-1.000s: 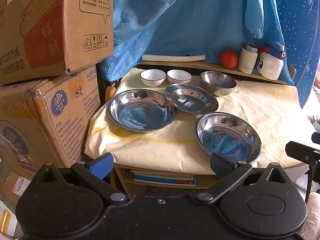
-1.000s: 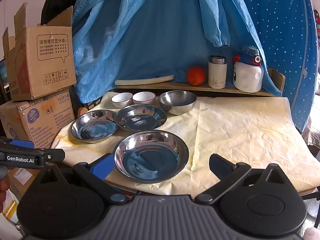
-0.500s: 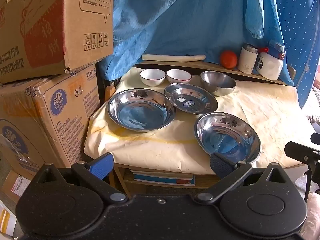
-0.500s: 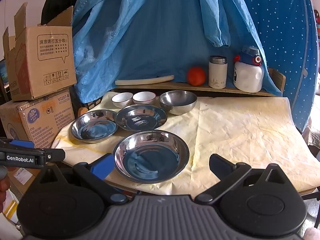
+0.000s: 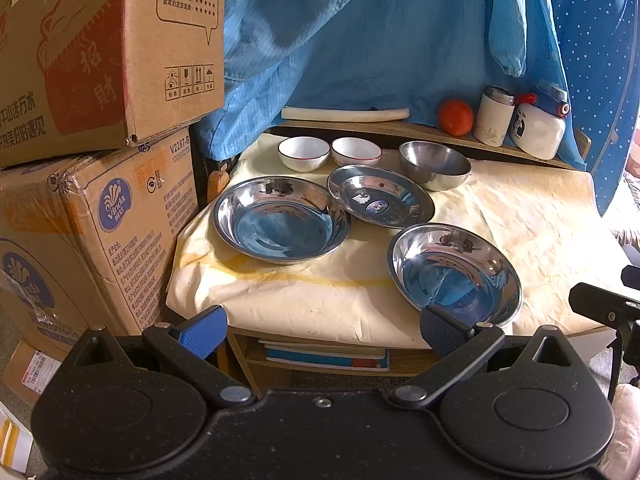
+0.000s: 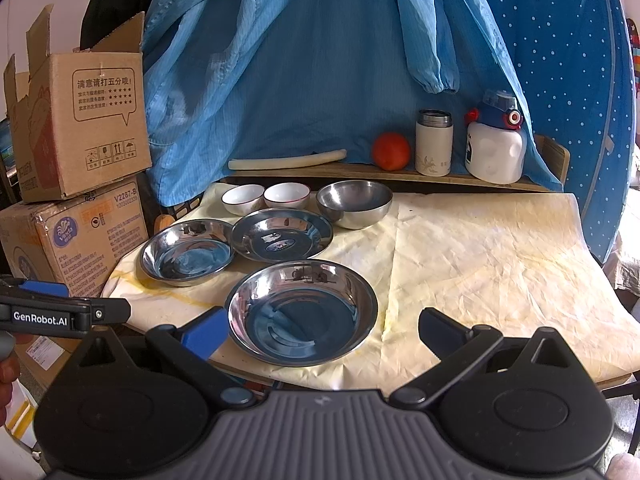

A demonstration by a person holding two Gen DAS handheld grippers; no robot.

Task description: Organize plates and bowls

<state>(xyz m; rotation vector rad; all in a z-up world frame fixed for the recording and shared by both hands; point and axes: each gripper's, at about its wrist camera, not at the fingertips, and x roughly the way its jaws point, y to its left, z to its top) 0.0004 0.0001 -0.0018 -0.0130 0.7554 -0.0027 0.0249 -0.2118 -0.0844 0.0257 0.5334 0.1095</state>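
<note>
Three steel plates lie on the cloth-covered table: a left plate (image 5: 280, 220) (image 6: 188, 254), a middle plate with a sticker (image 5: 380, 196) (image 6: 282, 234), and a near plate (image 5: 454, 276) (image 6: 302, 310). Behind them stand two white bowls (image 5: 304, 153) (image 5: 356, 151) (image 6: 243, 199) (image 6: 287, 195) and a steel bowl (image 5: 434, 164) (image 6: 354, 202). My left gripper (image 5: 322, 330) is open and empty, before the table's front edge. My right gripper (image 6: 322, 330) is open and empty, its jaws either side of the near plate's front rim, apart from it.
Stacked cardboard boxes (image 5: 100, 120) (image 6: 76, 160) stand left of the table. A back shelf holds a white stick (image 6: 286, 159), an orange (image 6: 391, 151), a flask (image 6: 434, 142) and a white bottle (image 6: 496, 148). Blue cloth (image 6: 320, 60) hangs behind. Books (image 5: 324, 354) lie under the table.
</note>
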